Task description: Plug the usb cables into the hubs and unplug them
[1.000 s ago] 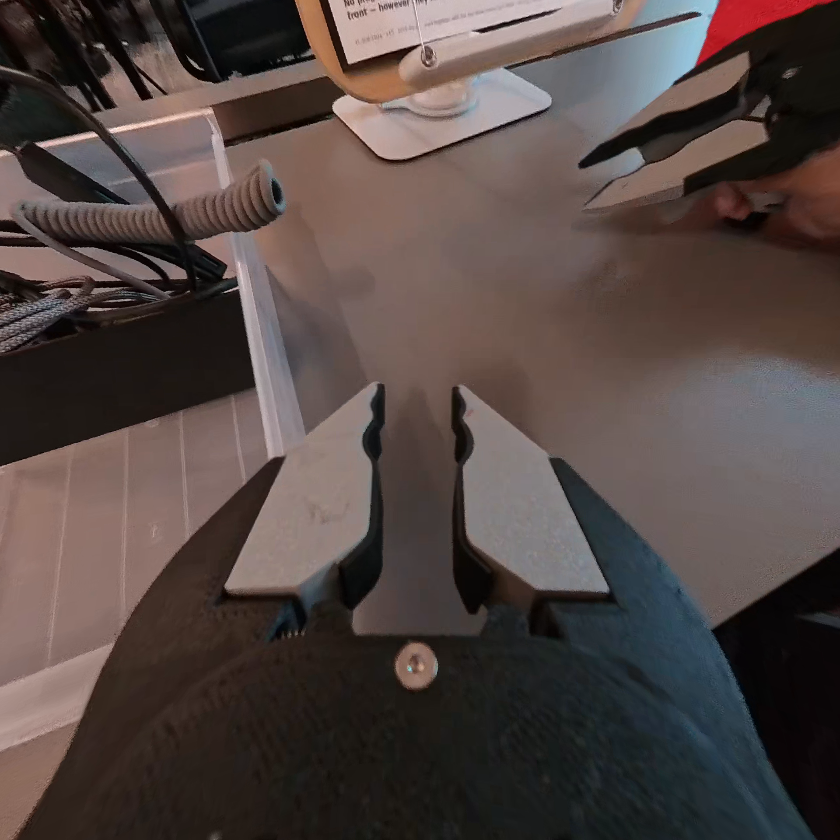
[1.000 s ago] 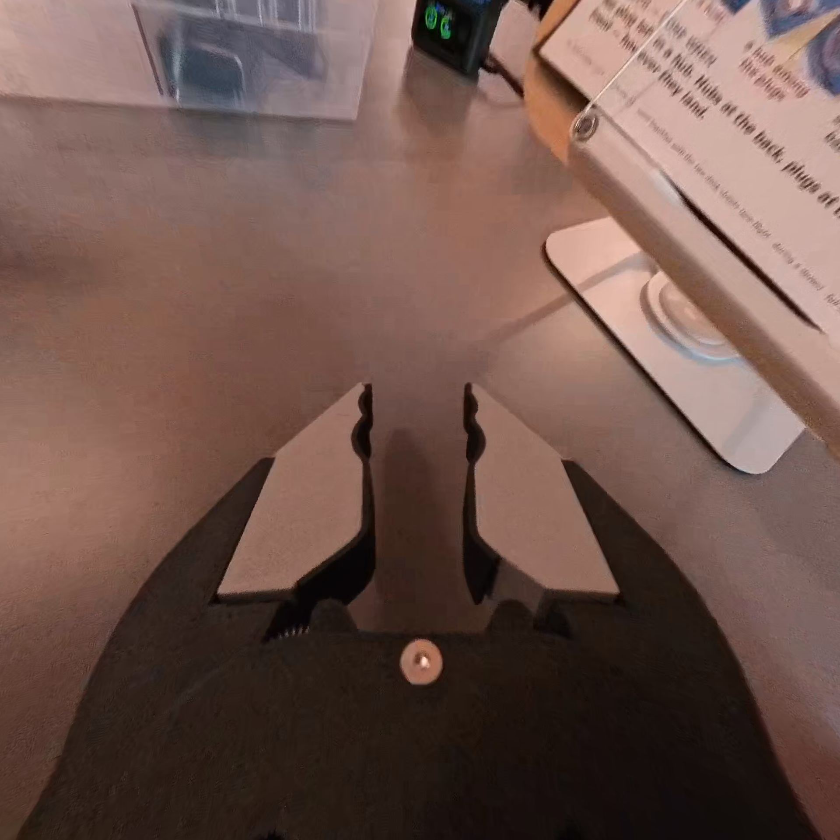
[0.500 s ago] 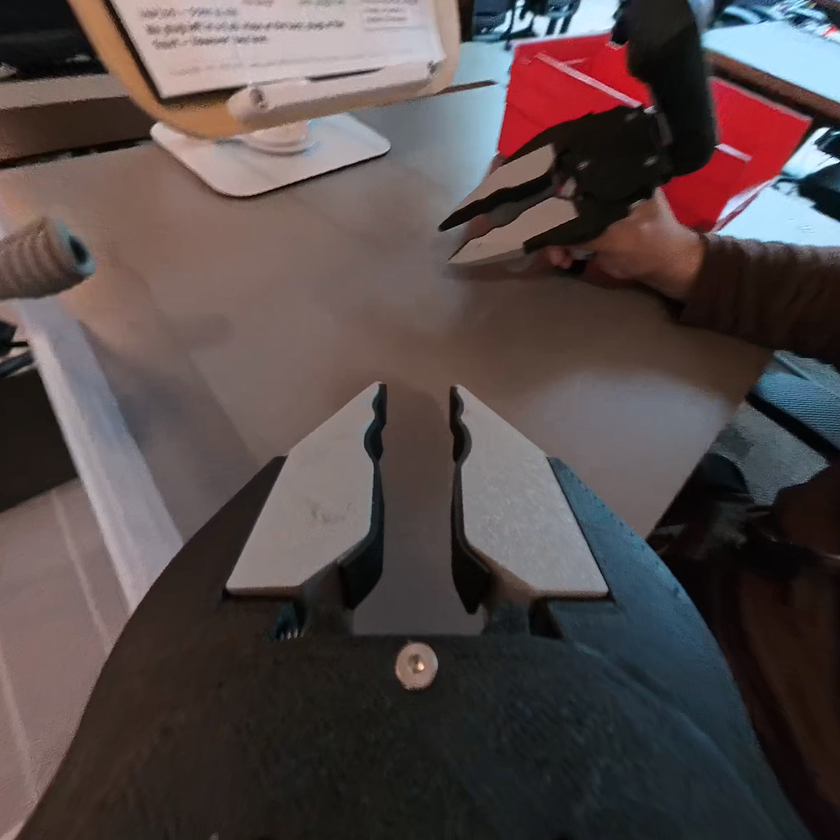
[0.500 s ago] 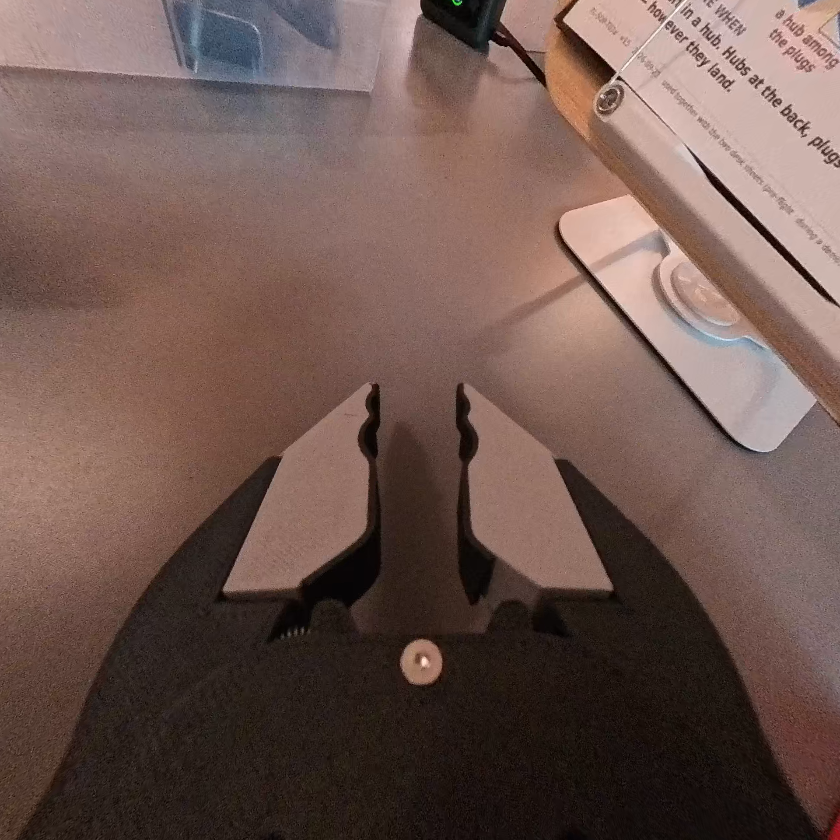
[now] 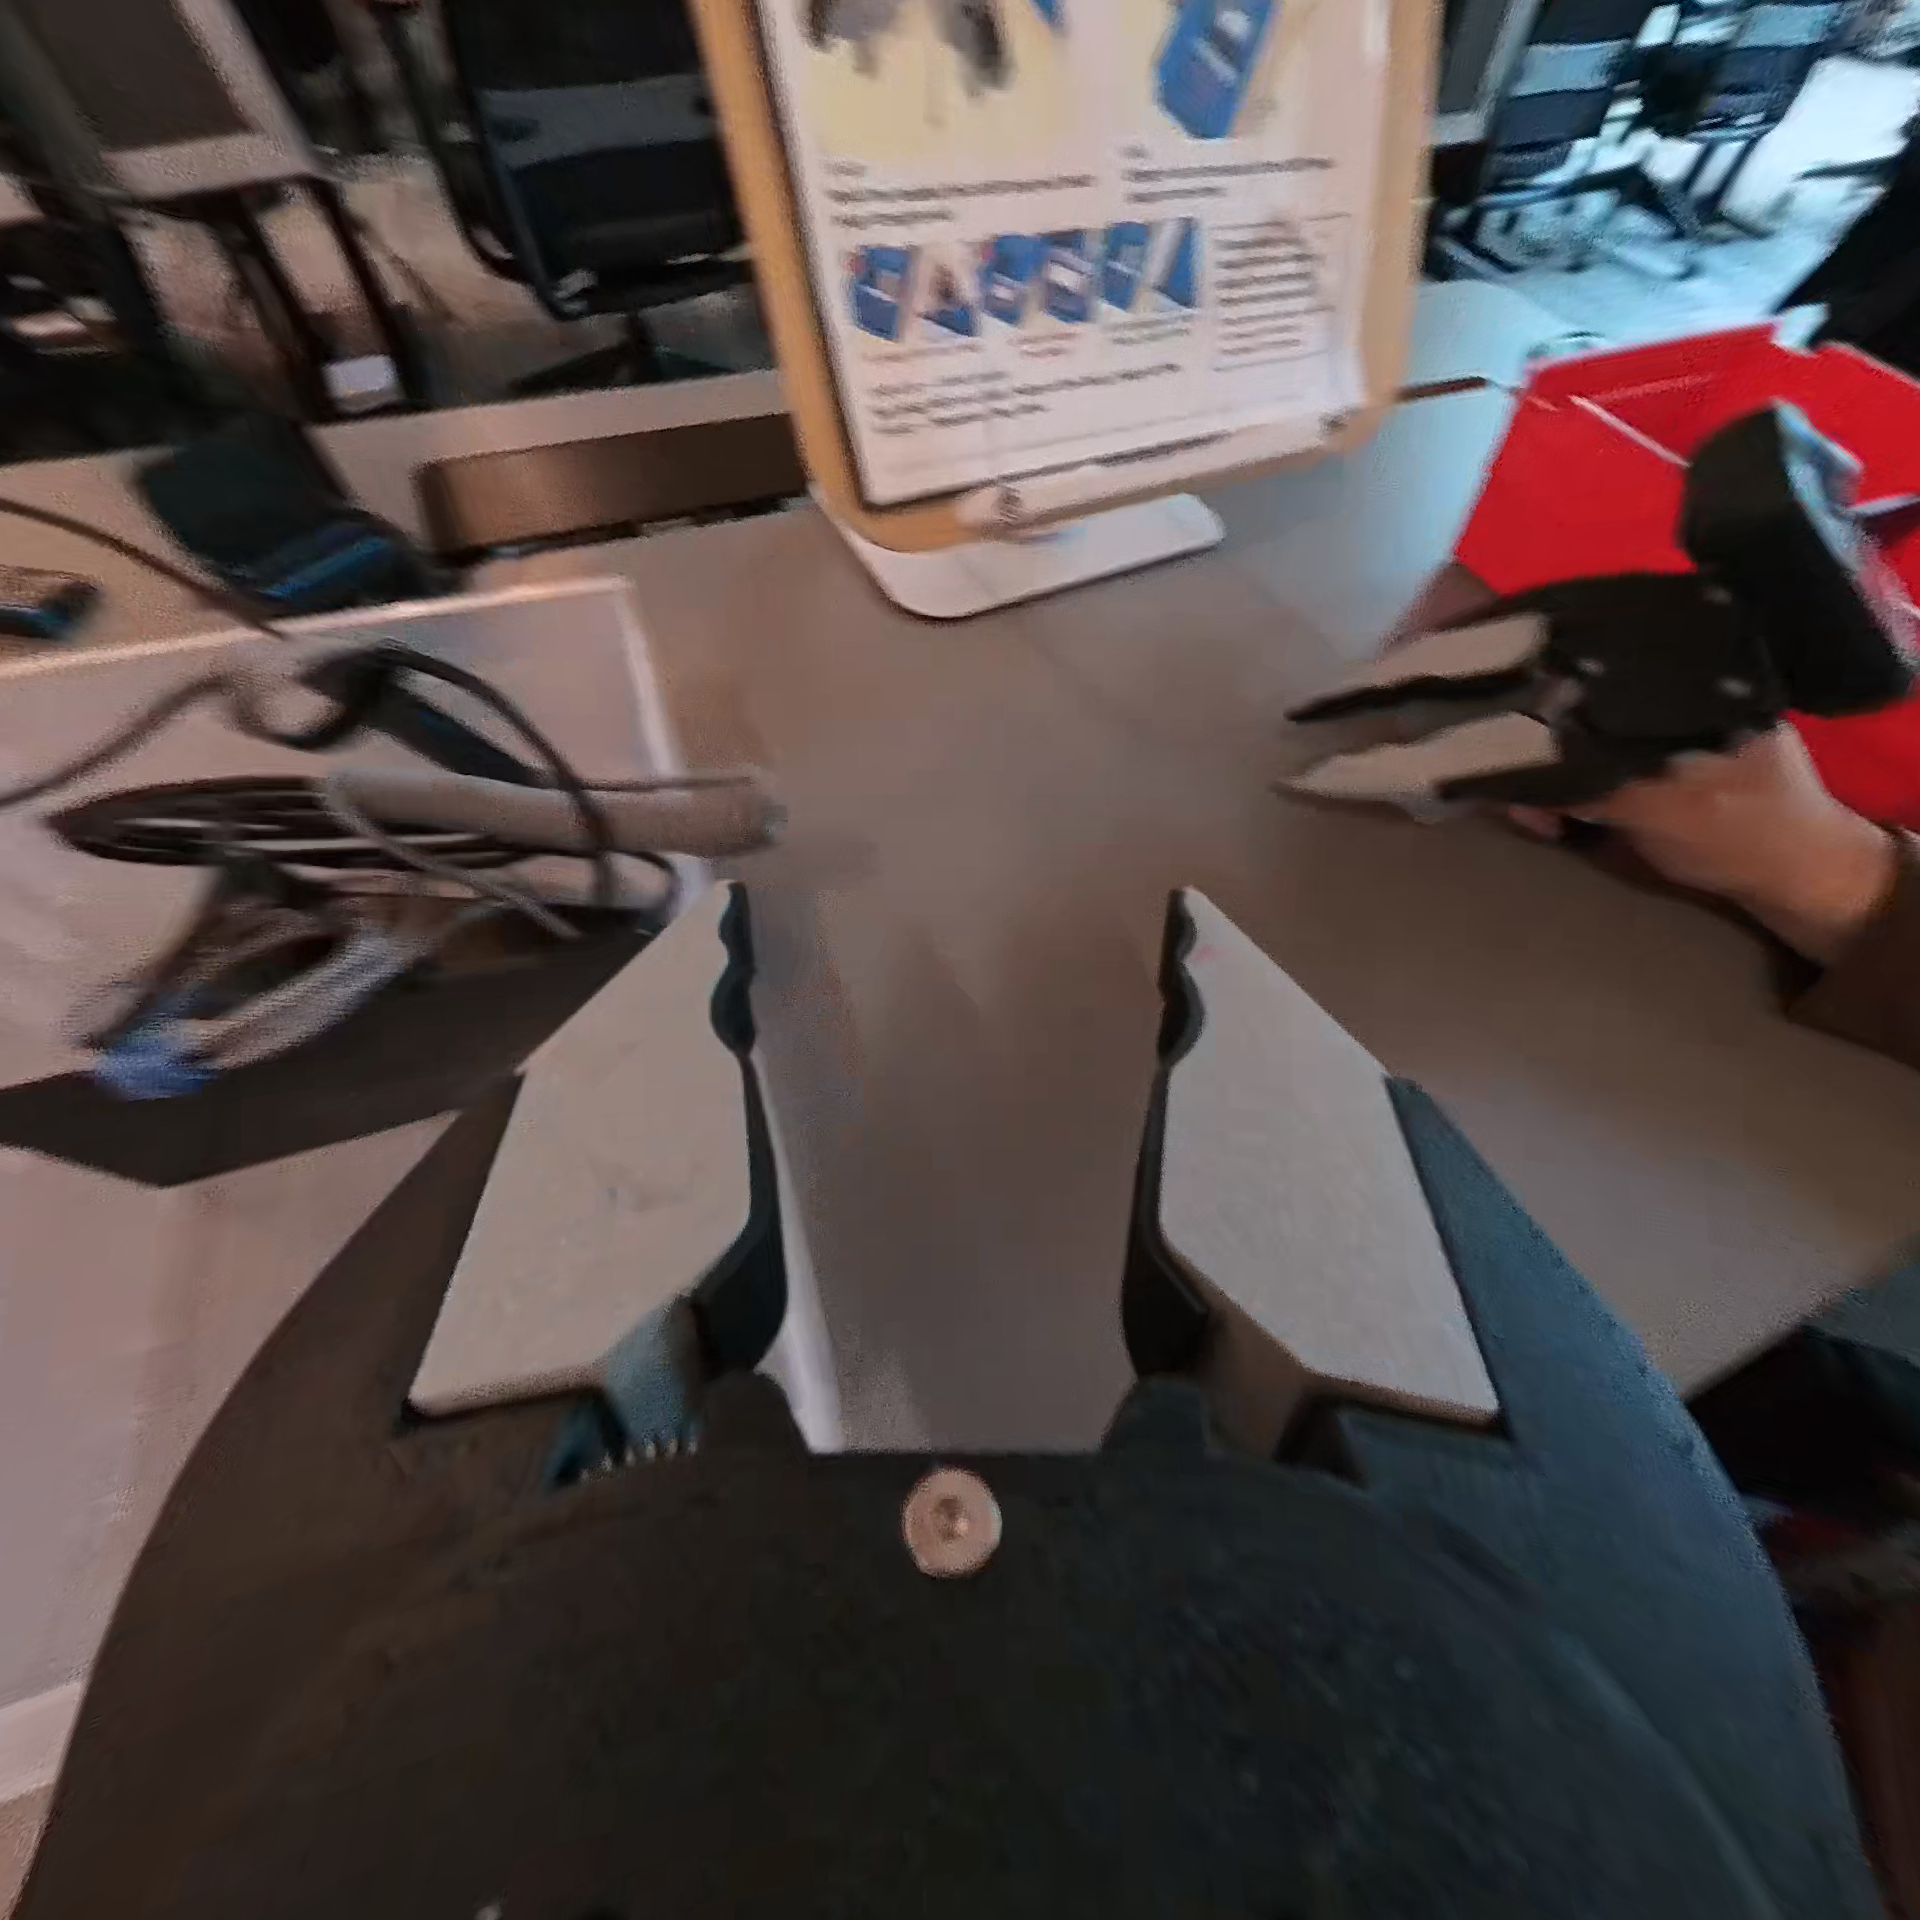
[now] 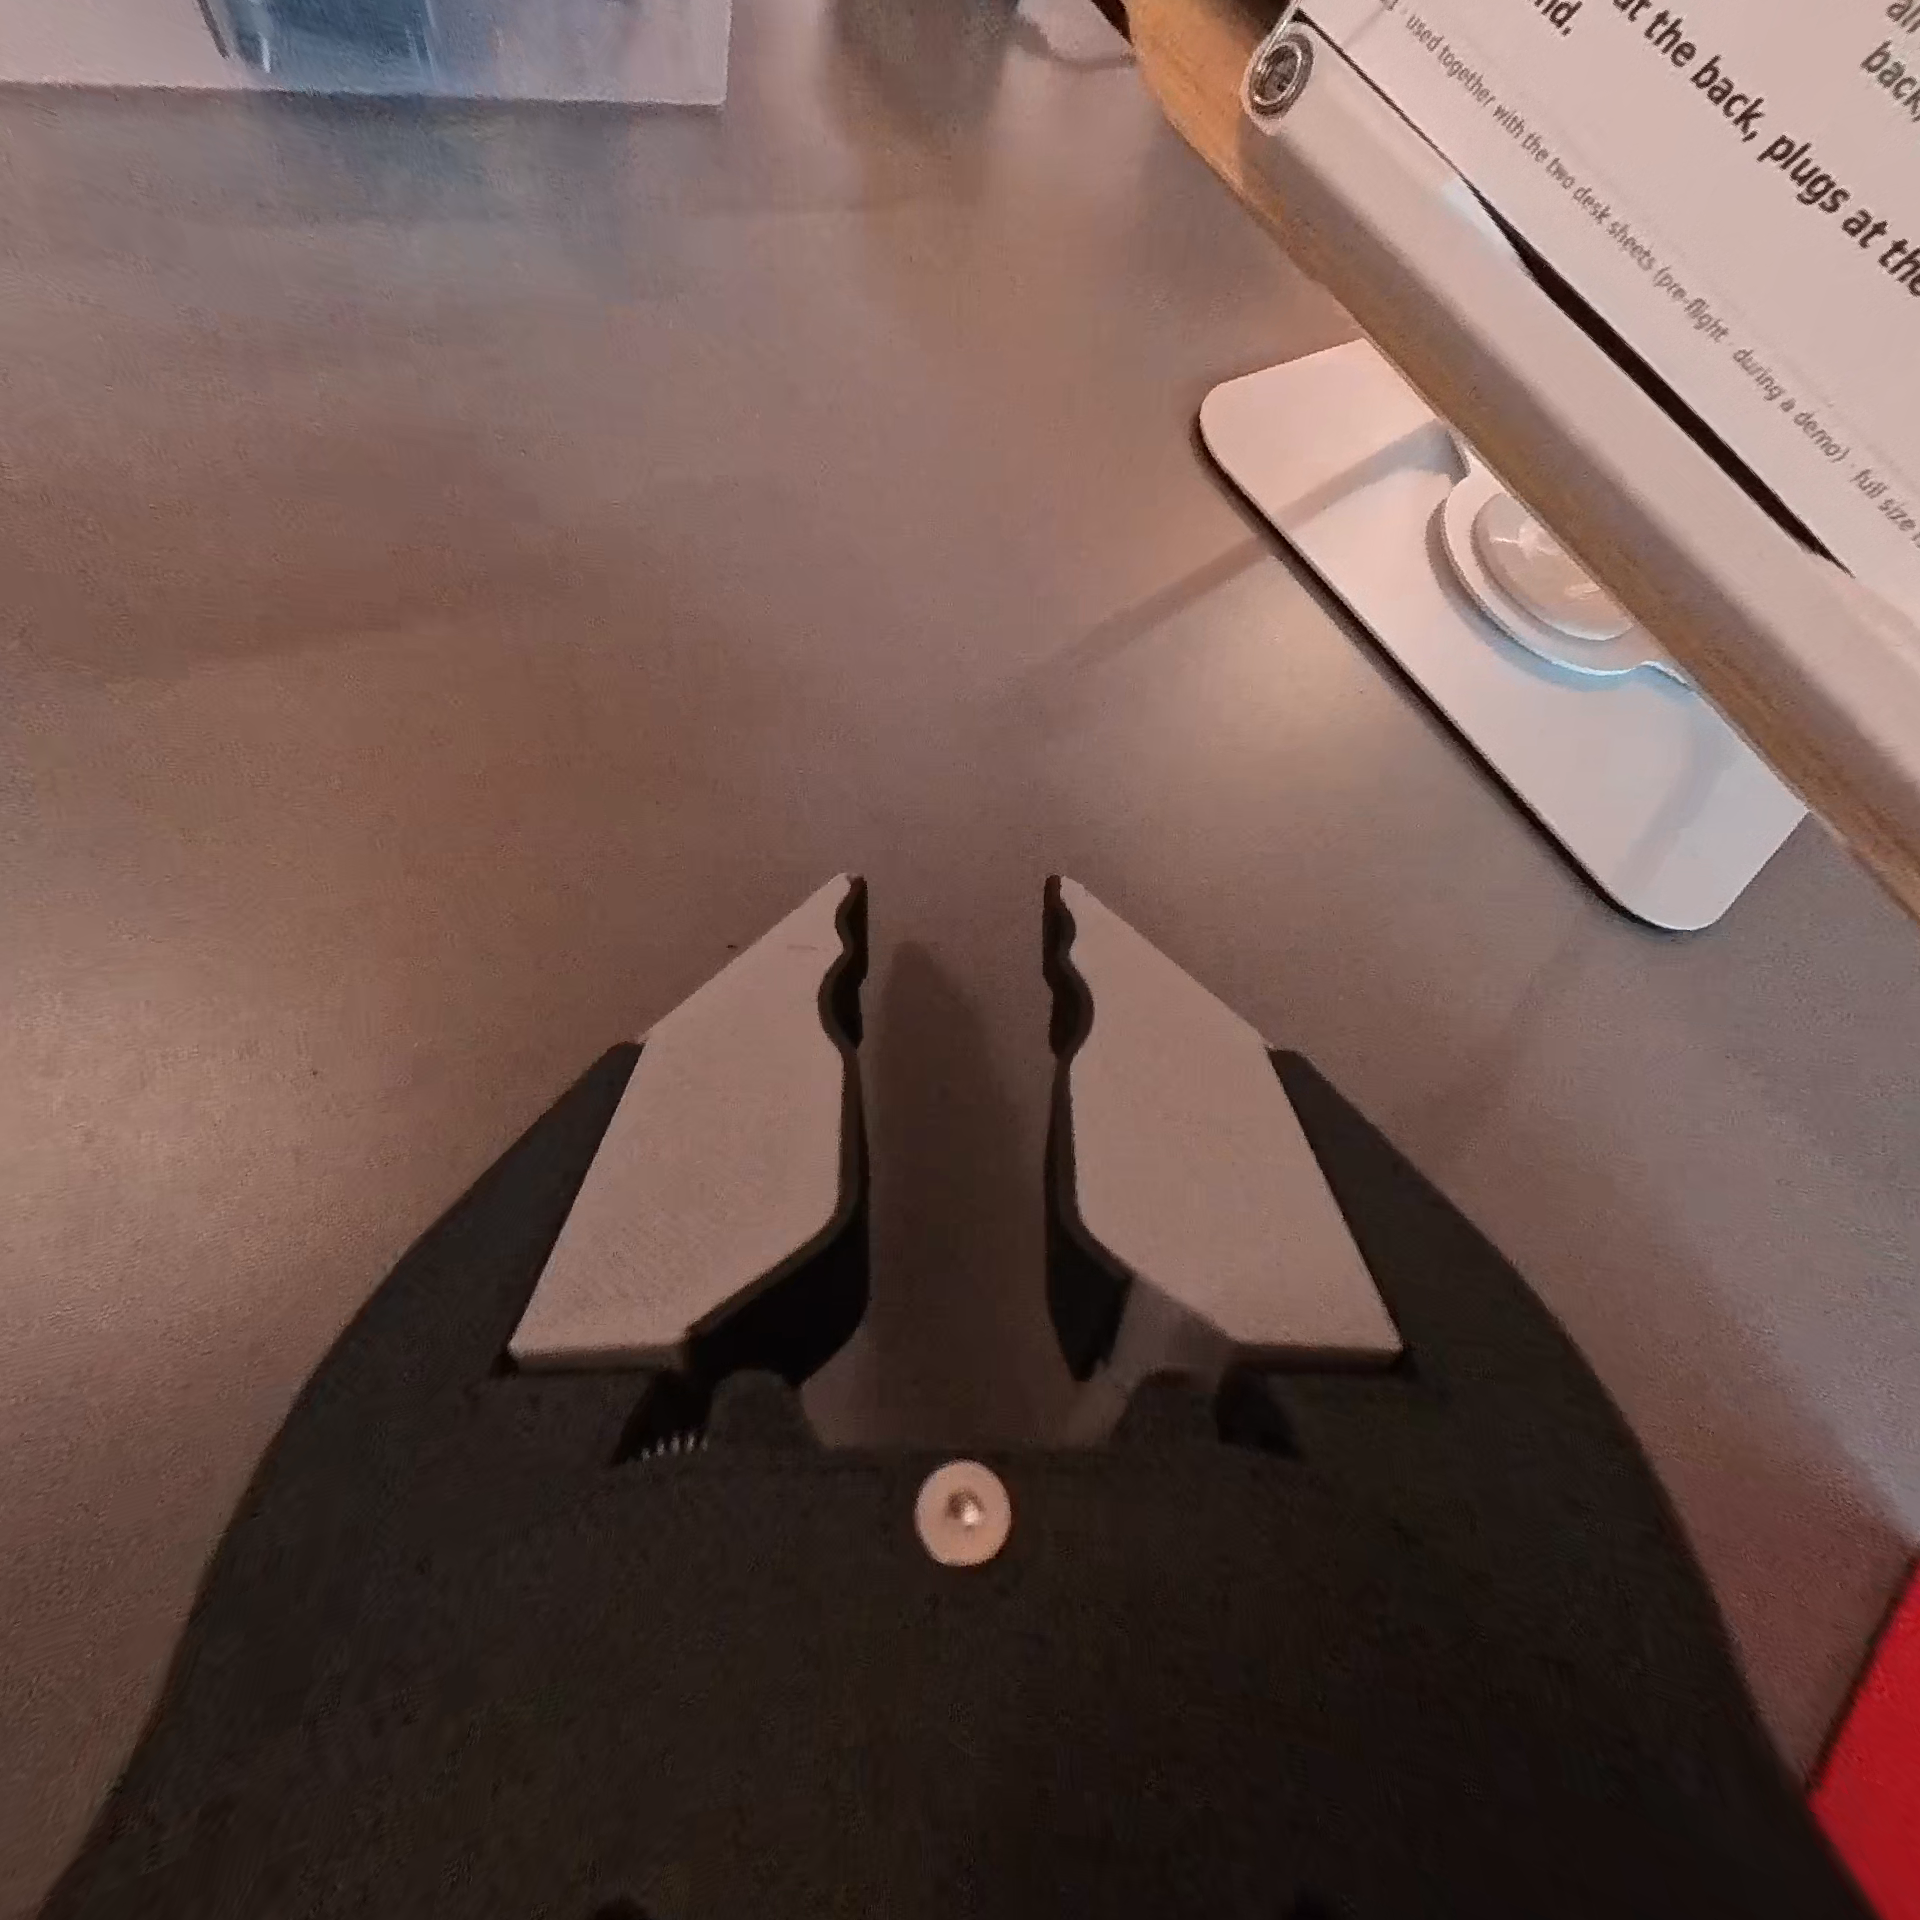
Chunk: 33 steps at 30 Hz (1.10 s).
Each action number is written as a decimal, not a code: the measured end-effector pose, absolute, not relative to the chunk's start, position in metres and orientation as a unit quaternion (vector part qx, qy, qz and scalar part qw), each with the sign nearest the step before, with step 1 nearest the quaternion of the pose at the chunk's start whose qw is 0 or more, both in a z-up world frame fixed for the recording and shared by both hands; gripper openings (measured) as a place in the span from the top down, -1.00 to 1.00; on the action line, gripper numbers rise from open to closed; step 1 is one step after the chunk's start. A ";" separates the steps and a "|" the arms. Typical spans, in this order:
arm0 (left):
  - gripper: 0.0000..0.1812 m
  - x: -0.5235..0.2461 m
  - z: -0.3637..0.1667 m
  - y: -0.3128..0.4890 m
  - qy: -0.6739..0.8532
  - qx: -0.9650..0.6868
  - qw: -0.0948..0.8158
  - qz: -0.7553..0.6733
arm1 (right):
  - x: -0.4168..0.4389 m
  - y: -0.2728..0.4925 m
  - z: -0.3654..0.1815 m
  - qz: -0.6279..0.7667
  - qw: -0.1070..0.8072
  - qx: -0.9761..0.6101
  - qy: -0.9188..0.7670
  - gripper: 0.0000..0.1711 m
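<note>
Both my grippers are empty. My left gripper (image 5: 951, 914) has its fingers spread wide, beside the clear bin (image 5: 623, 665) where the usb cables (image 5: 343, 831) lie tangled. My right gripper (image 6: 954, 894), fingers parted, rests low over the bare counter (image 6: 520, 520). I see no hubs clearly. Nothing is plugged yet; next I should reach left into the bin for a cable end.

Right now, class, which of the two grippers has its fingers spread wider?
The left gripper: a broad stretch of bare table shows between its fingertips. The right gripper shows only a narrow gap and holds nothing.
</note>
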<state>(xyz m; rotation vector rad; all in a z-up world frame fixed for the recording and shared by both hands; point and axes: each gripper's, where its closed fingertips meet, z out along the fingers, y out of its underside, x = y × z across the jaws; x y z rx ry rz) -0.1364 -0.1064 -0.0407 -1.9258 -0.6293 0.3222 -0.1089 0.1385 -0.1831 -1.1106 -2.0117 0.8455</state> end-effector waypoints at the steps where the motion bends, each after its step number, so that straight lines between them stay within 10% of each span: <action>1: 0.11 -0.153 -0.034 -0.113 -0.276 -0.802 0.509 0.151 | -0.109 0.138 -0.183 0.322 0.342 -0.423 -0.775 0.65; 9: -0.02 -0.279 -0.049 -0.147 -0.379 -0.823 0.383 0.178 | -0.110 0.137 -0.186 0.312 0.345 -0.412 -0.783 0.65; 16: 1.00 -0.299 -0.034 -0.123 -0.328 -0.840 0.397 0.171 | -0.110 0.136 -0.187 0.304 0.351 -0.402 -0.789 0.64; 23: 1.00 -0.301 0.119 -0.123 -0.292 -0.756 0.507 0.294 | -0.112 0.133 -0.191 0.288 0.355 -0.389 -0.800 0.64; 33: 0.88 -0.316 0.029 -0.131 -0.352 -0.824 0.399 0.193 | -0.109 0.133 -0.192 0.271 0.371 -0.377 -0.805 0.65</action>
